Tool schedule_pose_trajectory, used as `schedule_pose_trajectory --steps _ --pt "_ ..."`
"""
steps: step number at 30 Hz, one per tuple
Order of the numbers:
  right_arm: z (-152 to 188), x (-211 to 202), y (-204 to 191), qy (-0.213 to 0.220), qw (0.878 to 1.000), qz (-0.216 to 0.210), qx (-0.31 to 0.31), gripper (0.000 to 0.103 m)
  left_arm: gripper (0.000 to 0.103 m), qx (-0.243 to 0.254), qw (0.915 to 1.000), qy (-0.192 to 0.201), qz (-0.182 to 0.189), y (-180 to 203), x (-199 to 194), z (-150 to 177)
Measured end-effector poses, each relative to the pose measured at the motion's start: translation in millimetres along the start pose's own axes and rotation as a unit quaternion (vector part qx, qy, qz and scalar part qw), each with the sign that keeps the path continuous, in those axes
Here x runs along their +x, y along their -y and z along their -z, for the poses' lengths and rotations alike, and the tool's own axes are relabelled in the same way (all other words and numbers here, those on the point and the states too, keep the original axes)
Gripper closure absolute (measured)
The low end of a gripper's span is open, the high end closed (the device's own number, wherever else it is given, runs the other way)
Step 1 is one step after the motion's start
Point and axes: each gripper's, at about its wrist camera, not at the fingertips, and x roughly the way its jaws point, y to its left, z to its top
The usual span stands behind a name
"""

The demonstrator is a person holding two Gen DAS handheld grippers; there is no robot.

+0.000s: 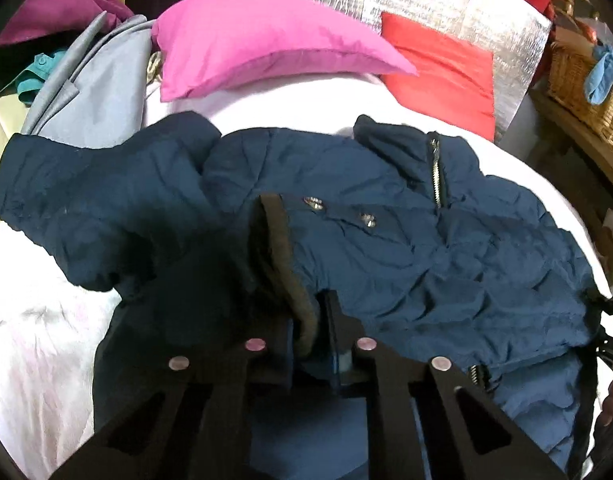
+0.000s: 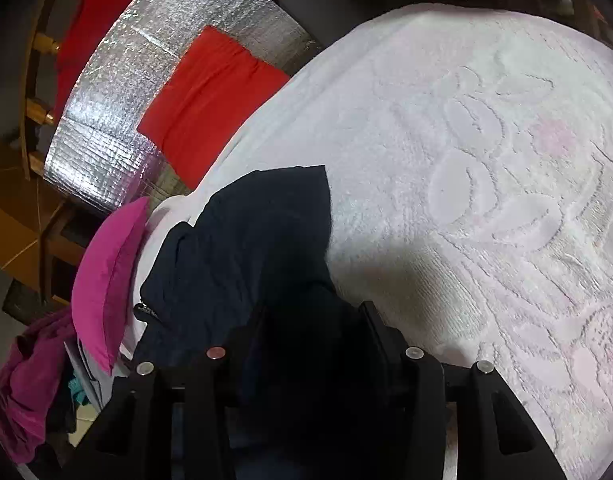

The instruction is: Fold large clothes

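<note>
We have the dark navy quilted puffer jacket (image 1: 406,240) spread across the white textured bedspread (image 2: 486,160), which gives us a broad, soft surface for folding something this bulky. Our left tongs (image 1: 310,336) are pinched narrow on the jacket's brown-trimmed edge (image 1: 282,256), a firm seam that should carry the padded cloth along without slipping. Our right tongs (image 2: 310,332) stand at a moderate gap with a thick bunch of the jacket's dark fabric between the jaws, and they appear clamped on it; the padding likely keeps them from closing further. Holding two separate points lets us lift a whole flap evenly. The magenta pillow (image 1: 266,48) and the red cushion (image 1: 442,68) sit beyond the jacket, well apart from our working area.
</note>
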Motion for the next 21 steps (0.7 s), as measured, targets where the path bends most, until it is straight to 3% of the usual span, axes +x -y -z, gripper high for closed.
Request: schedule_pose_trajectory --steps 4,7,12,14,16,19,21 --pt "0.3 -6.2 -10.8 0.013 1.0 -0.006 -0.025 0.071 0.092 0.001 0.9995 0.031 -0.004 0.4 -16.9 -8.2" --pt "2.5 -13.7 -24.8 0.026 0.998 -0.02 -0.055 0.071 0.092 0.017 0.9978 0.057 -0.029 4.2 -31.2 -14.3" --pt "2.3 -5.5 -20.2 0.01 0.999 0.008 -0.053 0.07 0.092 0.023 0.9975 0.022 -0.063 -3.3 -19.9 -13.1" --pt "1.1 -6.2 -17.9 0.003 0.999 0.017 -0.042 0.066 0.092 0.02 0.9974 -0.01 -0.068 -6.1 -7.5 -9.4" --pt "-0.6 -13.9 -18.2 0.01 0.999 0.021 -0.035 0.042 0.092 0.021 0.9968 -0.024 -0.073 -7.2 -1.8 -7.2" --pt "-2.6 -39.8 -25.6 0.063 0.996 0.02 -0.052 0.04 0.091 0.025 0.9967 -0.023 -0.073 -6.2 -7.2 -6.5" --pt "0.0 -60.2 -34.1 0.108 0.991 -0.002 -0.074 0.04 0.088 0.026 0.9965 -0.024 -0.075 -6.5 -8.6 -5.8"
